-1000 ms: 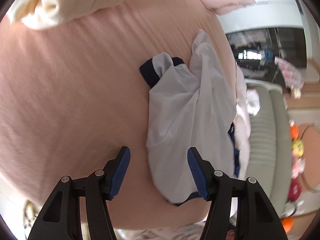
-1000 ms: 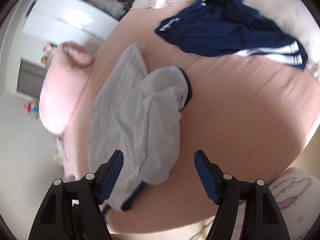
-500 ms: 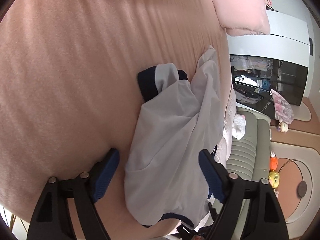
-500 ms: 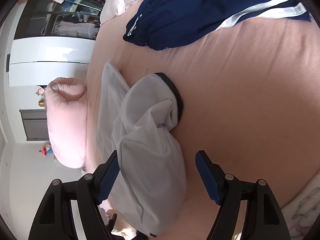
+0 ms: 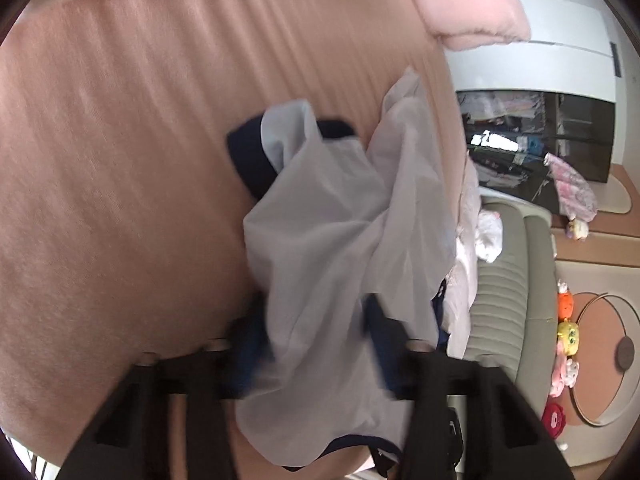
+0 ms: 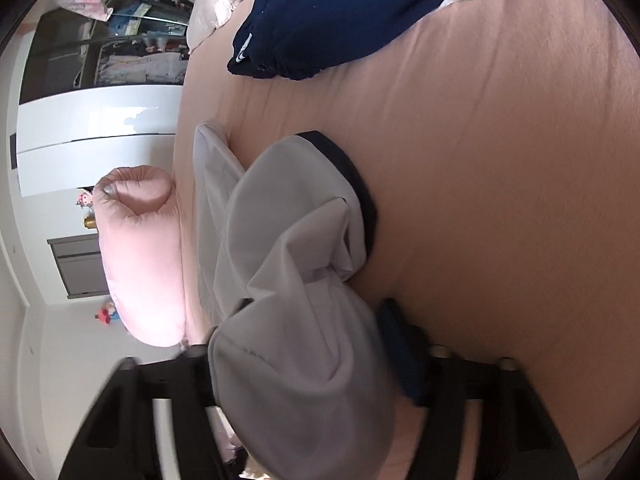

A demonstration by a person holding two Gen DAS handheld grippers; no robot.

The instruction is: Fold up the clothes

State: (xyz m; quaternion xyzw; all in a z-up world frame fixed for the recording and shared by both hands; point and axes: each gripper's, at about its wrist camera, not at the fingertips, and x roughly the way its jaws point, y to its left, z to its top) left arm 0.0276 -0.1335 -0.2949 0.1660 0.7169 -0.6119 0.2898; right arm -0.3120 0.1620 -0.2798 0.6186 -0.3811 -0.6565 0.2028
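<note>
A crumpled white shirt (image 5: 344,236) with dark navy trim lies on the peach bed sheet (image 5: 120,160). My left gripper (image 5: 316,344) has its jaws on either side of the shirt's near part, with cloth bunched between the blurred blue pads; whether they pinch it is unclear. In the right wrist view the same shirt (image 6: 296,280) bulges up between the jaws of my right gripper (image 6: 316,352), covering the left pad; the right blue pad (image 6: 400,356) touches the cloth. A navy garment with white stripes (image 6: 360,8) lies further back on the bed.
A pink pillow (image 5: 472,4) sits at the bed's head; it also shows in the right wrist view (image 6: 140,256). Beside the bed stand a grey-green ribbed sofa (image 5: 508,288), a white and dark cabinet (image 5: 540,140) and several toys on the floor (image 5: 564,332).
Both grippers moved down onto the shirt and their jaws narrowed around it. The cloth now bunches up between the pads of each gripper.
</note>
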